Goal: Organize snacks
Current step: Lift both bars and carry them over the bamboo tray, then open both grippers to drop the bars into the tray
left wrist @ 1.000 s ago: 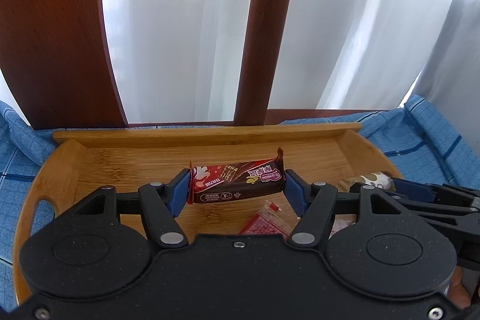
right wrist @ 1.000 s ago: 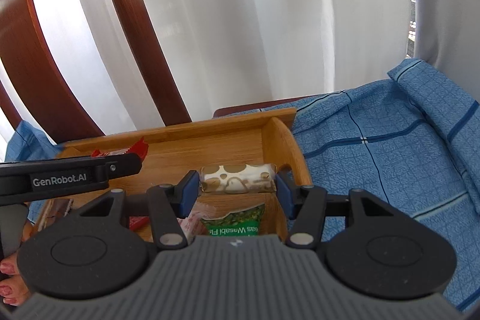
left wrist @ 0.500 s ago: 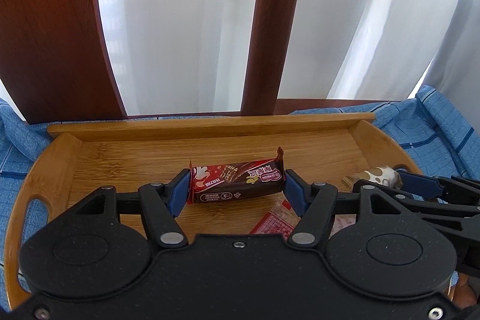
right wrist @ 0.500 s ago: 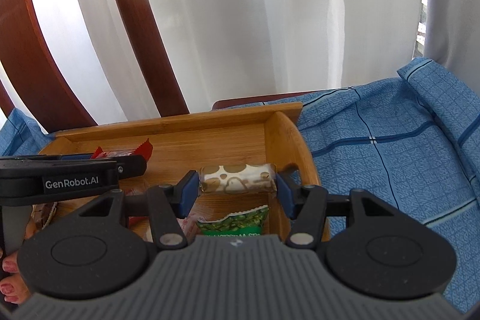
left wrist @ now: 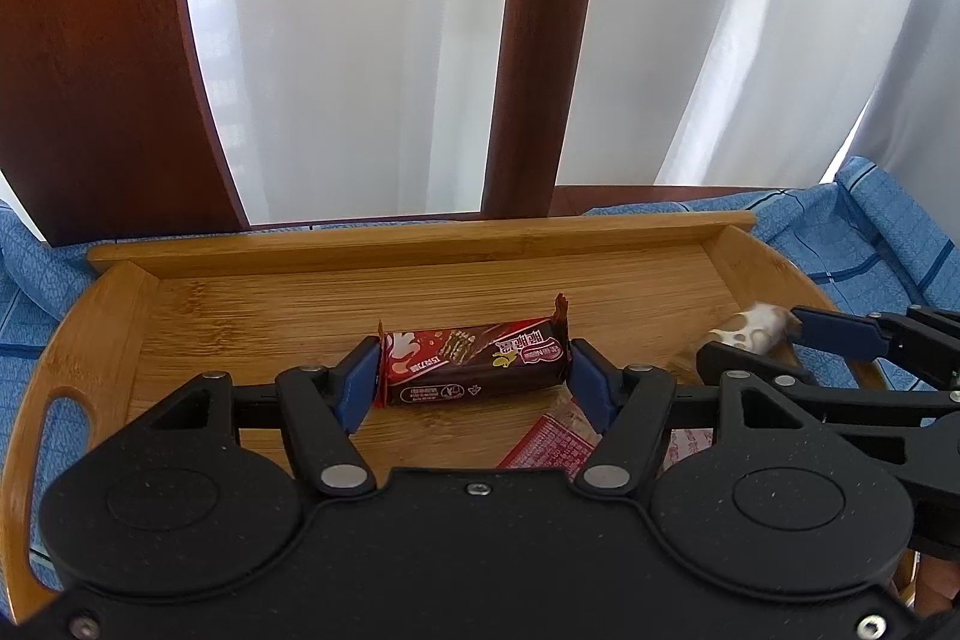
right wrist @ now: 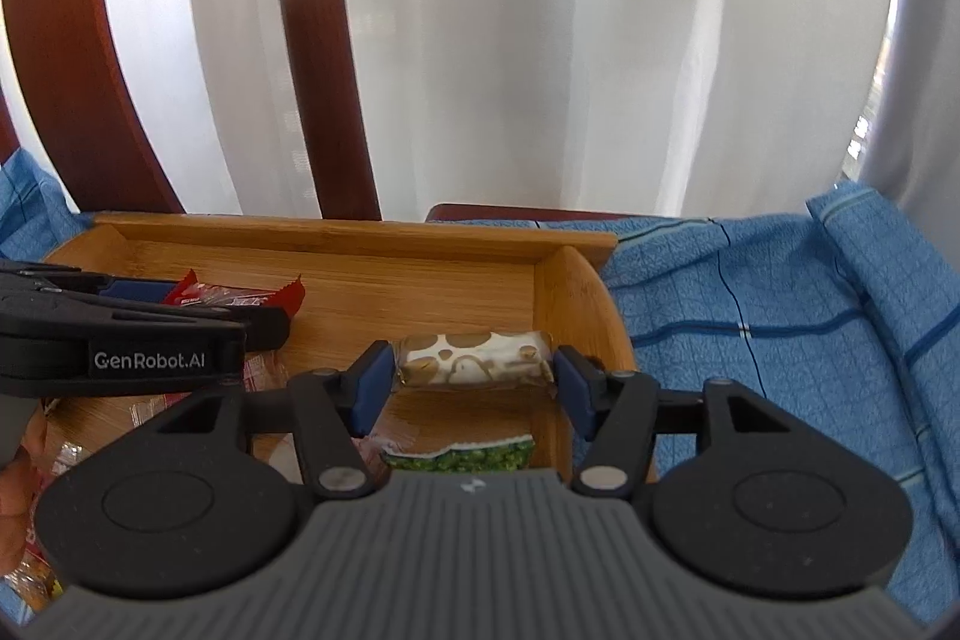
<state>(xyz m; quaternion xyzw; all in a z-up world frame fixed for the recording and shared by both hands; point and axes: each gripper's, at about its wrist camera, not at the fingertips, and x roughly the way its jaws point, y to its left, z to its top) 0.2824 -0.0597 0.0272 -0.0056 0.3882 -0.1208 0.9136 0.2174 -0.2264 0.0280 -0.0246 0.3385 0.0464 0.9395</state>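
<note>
A: What does the left gripper [left wrist: 474, 379] have?
B: It is clamped on a red-and-brown bar [left wrist: 474, 367], one blue pad at each end, held level above the floor of the wooden tray [left wrist: 420, 244].
A: And the right gripper [right wrist: 474, 370]?
B: Closed on a white-and-gold bar [right wrist: 474, 359], gripped end to end, just inside the tray's right wall.
A: Anything lying in the tray?
B: A green packet [right wrist: 459, 457] under the right gripper and a red wrapper [left wrist: 546, 445] beneath the left one. More wrappers lie at the tray's near left, too blurred to name.
A: What is the tray on?
B: A blue cloth [right wrist: 780, 292], with white curtains [right wrist: 540, 40] behind.
</note>
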